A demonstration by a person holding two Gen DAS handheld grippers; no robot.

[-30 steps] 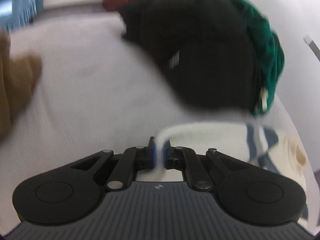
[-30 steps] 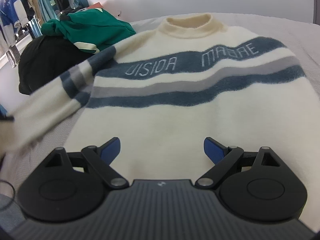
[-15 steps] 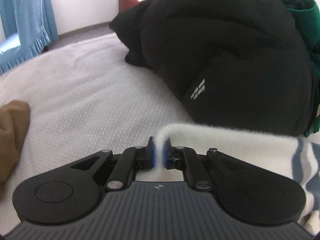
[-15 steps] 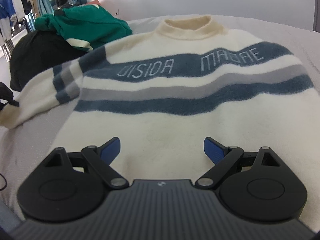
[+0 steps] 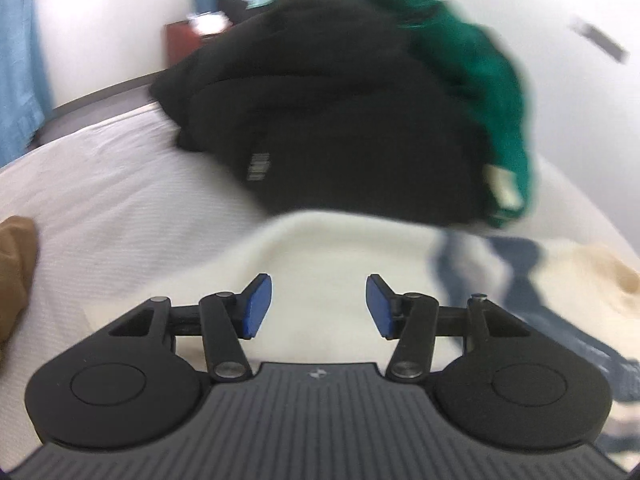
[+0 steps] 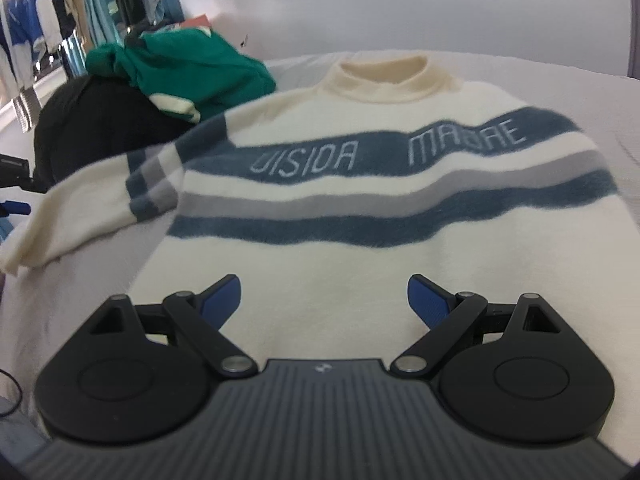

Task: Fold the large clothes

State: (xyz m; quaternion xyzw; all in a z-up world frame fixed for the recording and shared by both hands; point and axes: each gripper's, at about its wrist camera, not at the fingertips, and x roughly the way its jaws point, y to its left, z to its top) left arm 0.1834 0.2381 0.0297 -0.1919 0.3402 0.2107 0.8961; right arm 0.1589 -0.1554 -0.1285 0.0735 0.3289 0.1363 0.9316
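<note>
Your left gripper has just been opening and pinches nothing now, its jaws spread above the sleeve of the cream striped sweater, which lies face-up on the bed. Your right gripper hovers wide open over the hem. The sleeve lies loosely beside the black garment, so your next fold may drag that pile or go crooked.

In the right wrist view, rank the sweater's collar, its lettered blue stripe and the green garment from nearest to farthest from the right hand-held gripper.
From the right hand-held gripper:
1. Lettered blue stripe, straight ahead across the chest.
2. Collar, beyond it at the sweater's top.
3. Green garment, far left, on the black pile.
</note>
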